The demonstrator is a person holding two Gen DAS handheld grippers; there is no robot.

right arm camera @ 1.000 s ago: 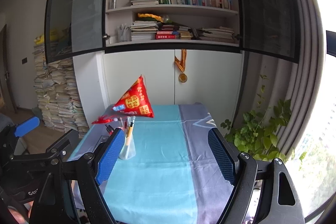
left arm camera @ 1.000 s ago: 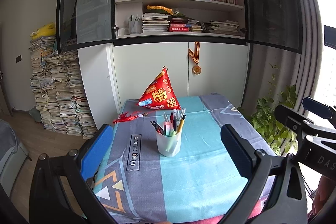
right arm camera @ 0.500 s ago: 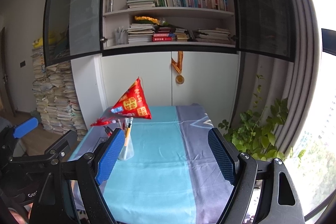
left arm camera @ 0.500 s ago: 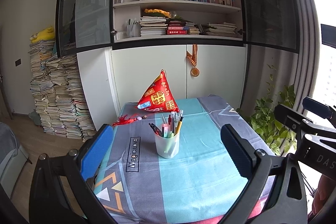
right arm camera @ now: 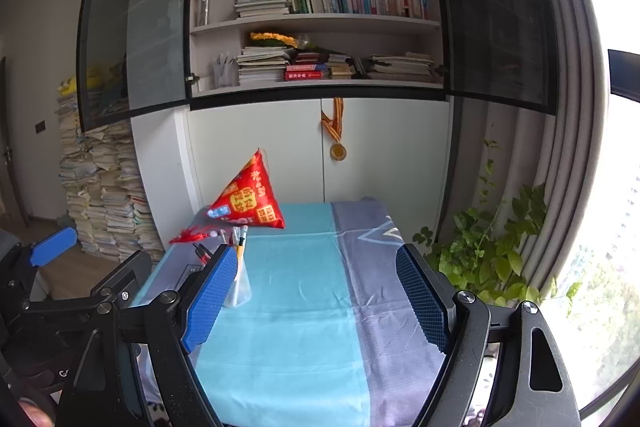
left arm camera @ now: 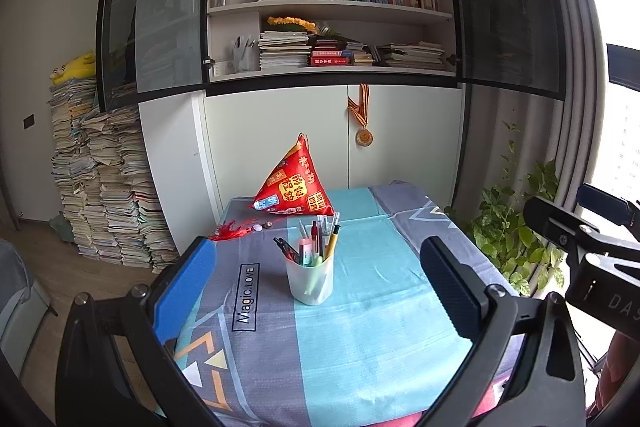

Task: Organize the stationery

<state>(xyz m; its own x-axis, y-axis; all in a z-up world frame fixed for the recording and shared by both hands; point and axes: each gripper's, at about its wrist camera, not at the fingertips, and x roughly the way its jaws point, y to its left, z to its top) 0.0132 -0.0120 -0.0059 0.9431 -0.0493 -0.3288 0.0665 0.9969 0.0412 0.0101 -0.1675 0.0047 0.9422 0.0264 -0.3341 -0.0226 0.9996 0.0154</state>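
Observation:
A translucent white pen cup [left arm camera: 310, 281] full of several pens [left arm camera: 320, 237] stands upright on the blue and grey tablecloth [left arm camera: 360, 331]. My left gripper [left arm camera: 318, 285] hovers over the near table edge, open, framing the cup from a distance with nothing between its blue pads. In the right wrist view the same cup [right arm camera: 239, 287] sits half hidden behind the left pad [right arm camera: 210, 297]. My right gripper [right arm camera: 318, 297] is open and empty, to the right of the cup. The left gripper [right arm camera: 54, 247] shows at that view's left edge.
A red triangular cushion [left arm camera: 294, 187] and a red tassel [left arm camera: 232, 230] lie at the table's far side. Behind stands a white cabinet [left arm camera: 280, 131] with a hanging medal [left arm camera: 364, 137] and bookshelves above. Stacked papers [left arm camera: 104, 187] rise at left, a green plant [left arm camera: 512, 235] at right.
Both views have tilted slightly, so the table and cup sit a little lower in frame. The cup, the pens and both sets of jaws look unchanged.

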